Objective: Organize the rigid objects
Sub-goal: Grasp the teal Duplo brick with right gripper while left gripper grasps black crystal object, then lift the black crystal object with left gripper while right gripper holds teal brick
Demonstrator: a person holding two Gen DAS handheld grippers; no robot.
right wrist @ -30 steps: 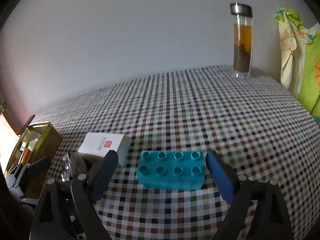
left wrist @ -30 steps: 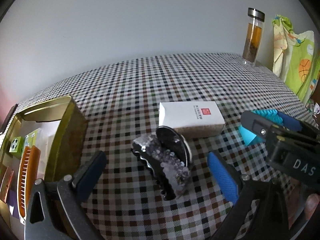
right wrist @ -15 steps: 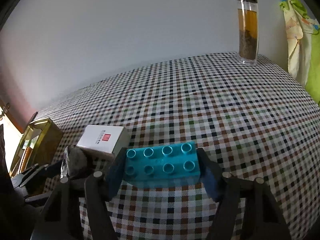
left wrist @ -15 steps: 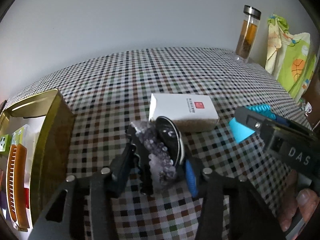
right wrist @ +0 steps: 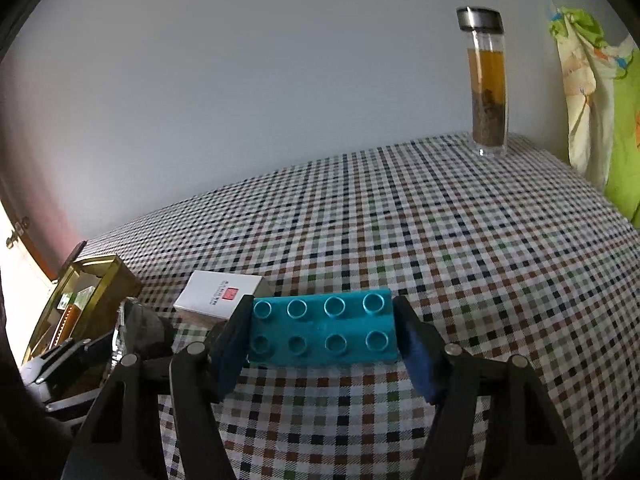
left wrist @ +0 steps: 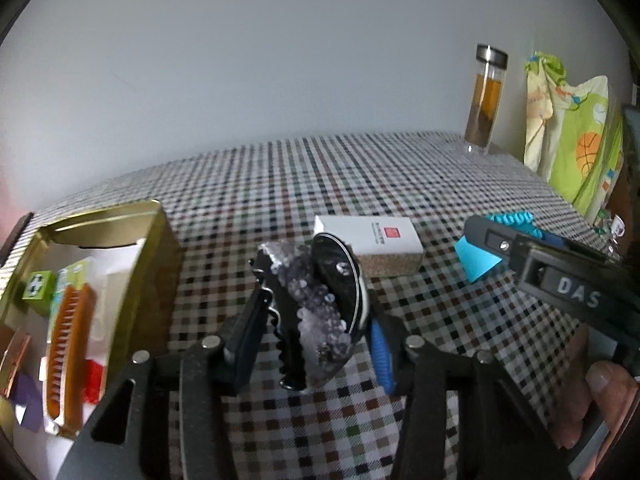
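Observation:
My left gripper (left wrist: 310,340) is shut on a dark hair clip with purple crystals (left wrist: 316,304) and holds it just above the checked tablecloth. My right gripper (right wrist: 324,340) is shut on a teal studded toy brick (right wrist: 324,332), held by its two short ends; the brick also shows in the left wrist view (left wrist: 480,258). A gold tin box (left wrist: 132,248) stands open at the left, with an orange comb (left wrist: 70,344) and small packets inside. It shows at the left edge of the right wrist view (right wrist: 100,280).
A white box with a red mark (left wrist: 372,240) lies on the cloth behind the clip, also in the right wrist view (right wrist: 220,292). A glass tea bottle (right wrist: 486,84) stands at the far right. A green printed cloth (left wrist: 572,140) hangs at the right edge.
Both grippers closed: the left on the crystal hair clip, the right on the teal brick. Both objects have since lifted slightly off the cloth.

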